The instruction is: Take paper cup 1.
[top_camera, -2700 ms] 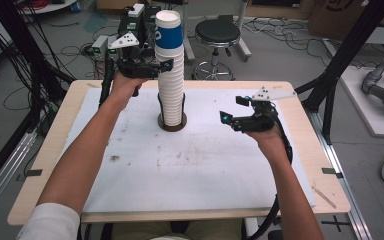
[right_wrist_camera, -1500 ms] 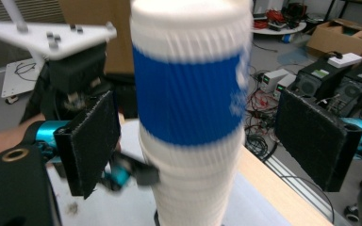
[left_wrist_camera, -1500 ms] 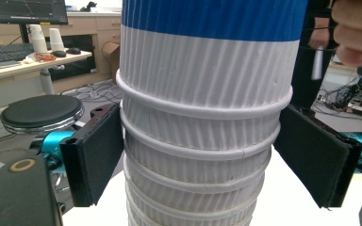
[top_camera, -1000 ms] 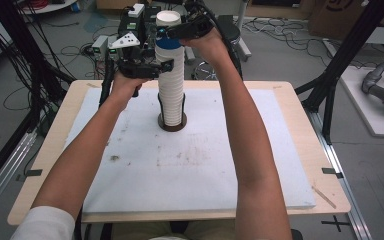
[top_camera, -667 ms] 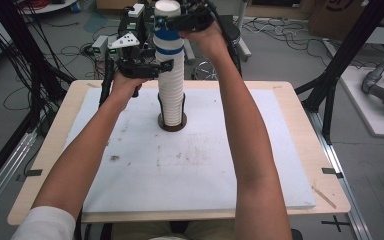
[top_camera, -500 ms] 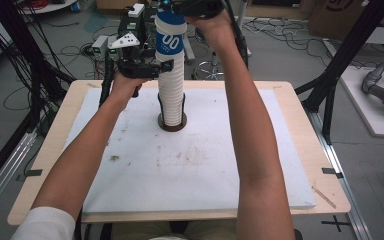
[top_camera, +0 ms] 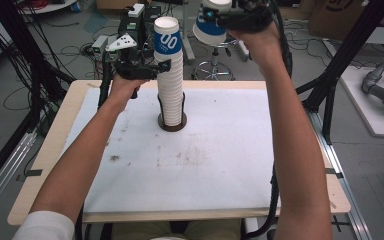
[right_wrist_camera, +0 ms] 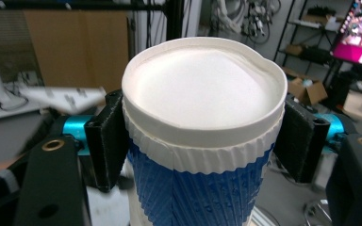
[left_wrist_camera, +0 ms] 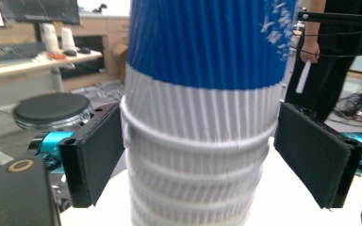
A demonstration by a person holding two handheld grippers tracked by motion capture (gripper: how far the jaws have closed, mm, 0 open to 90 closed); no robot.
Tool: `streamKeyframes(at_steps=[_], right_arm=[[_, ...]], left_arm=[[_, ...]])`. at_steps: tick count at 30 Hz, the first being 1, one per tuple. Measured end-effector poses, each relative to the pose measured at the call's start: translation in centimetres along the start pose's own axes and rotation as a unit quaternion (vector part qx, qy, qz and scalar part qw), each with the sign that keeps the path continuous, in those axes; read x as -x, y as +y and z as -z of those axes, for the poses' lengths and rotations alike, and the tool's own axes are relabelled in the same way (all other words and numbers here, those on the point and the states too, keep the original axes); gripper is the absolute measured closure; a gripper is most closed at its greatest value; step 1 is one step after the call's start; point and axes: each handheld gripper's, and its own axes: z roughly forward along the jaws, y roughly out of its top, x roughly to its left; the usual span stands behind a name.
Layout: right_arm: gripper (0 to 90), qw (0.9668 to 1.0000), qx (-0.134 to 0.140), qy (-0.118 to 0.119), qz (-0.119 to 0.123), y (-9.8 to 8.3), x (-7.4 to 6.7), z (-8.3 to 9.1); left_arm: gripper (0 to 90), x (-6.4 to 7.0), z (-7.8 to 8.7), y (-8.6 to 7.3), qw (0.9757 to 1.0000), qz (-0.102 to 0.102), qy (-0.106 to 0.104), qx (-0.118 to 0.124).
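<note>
A tall stack of ribbed white paper cups (top_camera: 171, 95) stands in a black ring holder (top_camera: 172, 125) at the back middle of the table; its top cup carries a blue band. My left gripper (top_camera: 162, 67) straddles the stack just below that band. Its pads (left_wrist_camera: 96, 155) rest against both sides, and the jaws have just eased a little wider. Up and to the right of the stack, my right gripper (top_camera: 212, 17) is shut on a single blue-and-white cup (top_camera: 209, 31), held tilted in the air. Its pads (right_wrist_camera: 106, 141) squeeze the cup (right_wrist_camera: 202, 94) below the rim, which bulges slightly.
A white mat (top_camera: 220, 165) covers the wooden table. Behind the table stand a round stool (top_camera: 214, 67) and equipment with cables. Black frame posts (top_camera: 340, 65) rise at the right, and a rail runs along the left edge.
My right gripper came from the right side of the table to the stack's top, closed on the top cup and lifted it up and rightward. The left gripper stayed at the stack.
</note>
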Motion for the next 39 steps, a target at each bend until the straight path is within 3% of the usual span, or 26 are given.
streamKeyframes(at_steps=[4,7,8,10,12,13,14,15,16,19,21,24,31,39], right_arm=[[29.0,0.9999,-0.009,0.0,-0.01,-2.1,0.3,1.0],[29.0,0.9994,-0.033,-0.002,-0.012,-5.1,0.2,2.0],[29.0,0.9994,-0.033,-0.002,-0.012,-5.1,0.2,2.0],[28.9,0.999,-0.042,-0.003,-0.012,-7.7,-0.4,3.0],[28.9,0.999,-0.038,0.005,-0.021,-9.7,-0.8,3.8],[28.9,0.999,-0.038,0.005,-0.021,-9.7,-0.8,3.8],[28.9,0.9988,-0.042,0.006,-0.023,-11.7,-1.3,4.5],[28.9,0.9988,-0.042,0.006,-0.023,-11.7,-1.3,4.5],[28.9,0.9982,-0.054,0.006,-0.026,-13.7,-1.8,4.9],[28.9,0.9977,-0.058,0.011,-0.033,-15.3,-2.2,5.1],[28.9,0.9961,-0.079,0.013,-0.037,-17.3,-2.7,5.2],[28.9,0.9954,-0.085,0.021,-0.04,-19.5,-3.6,5.3],[28.8,0.994,-0.099,0.027,-0.035,-22.6,-4.4,4.6],[28.6,0.9931,-0.108,0.038,-0.028,-23.9,-5.3,3.1]], left_arm=[[14.9,0.2,1.2,-0.5,1.0,0.004,0.006,0.005],[14.9,0.6,2.7,-1.4,0.9999,0.003,0.008,0.008],[14.9,0.8,3.2,-1.7,0.9999,0.0,0.009,0.005],[14.9,1.3,4.2,-2.5,0.9999,-0.004,0.009,0.004],[14.9,2.2,5.7,-3.7,0.9999,-0.005,0.006,0.008],[15.0,2.2,5.7,-3.7,0.9999,-0.005,0.006,0.008],[14.9,3.0,6.4,-4.4,0.9999,-0.013,-0.002,0.005],[14.9,3.0,6.4,-4.4,0.9999,-0.013,-0.002,0.005],[15.0,3.9,7.1,-5.1,0.9997,-0.021,-0.008,0.002],[15.0,4.7,7.5,-5.7,0.9996,-0.026,-0.013,-0.002],[15.0,5.5,7.9,-6.4,0.9994,-0.029,-0.017,-0.005],[14.9,6.5,8.3,-7.6,0.9993,-0.029,-0.023,-0.009],[15.0,6.4,8.3,-8.9,0.9995,-0.016,-0.023,-0.015],[14.9,6.4,8.1,-9.9,0.9992,-0.009,-0.028,-0.028]])
